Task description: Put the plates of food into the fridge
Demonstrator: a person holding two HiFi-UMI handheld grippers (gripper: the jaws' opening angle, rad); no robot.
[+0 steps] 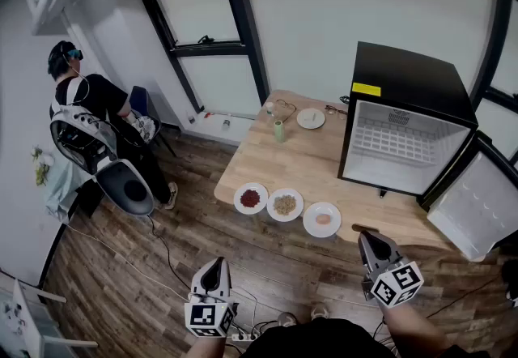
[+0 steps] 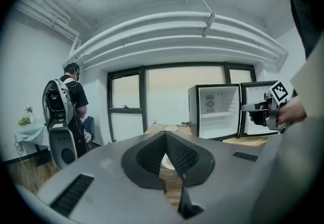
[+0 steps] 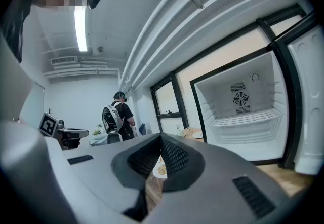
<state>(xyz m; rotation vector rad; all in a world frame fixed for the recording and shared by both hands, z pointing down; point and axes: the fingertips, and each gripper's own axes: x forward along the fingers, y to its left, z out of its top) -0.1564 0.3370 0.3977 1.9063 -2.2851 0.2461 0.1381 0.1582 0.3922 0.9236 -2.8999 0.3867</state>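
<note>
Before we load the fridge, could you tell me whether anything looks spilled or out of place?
Nothing stands out. The left plate, middle plate and right plate sit flat in a row on the table, nothing spilled; the fridge stands open and empty.

Three plates [image 1: 285, 205] on the table [image 1: 299, 158], near edge (fridge [image 1: 409, 81] to their right)

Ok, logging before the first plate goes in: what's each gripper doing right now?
Left gripper: closed, holding nothing.
Right gripper: closed, holding nothing.
</note>
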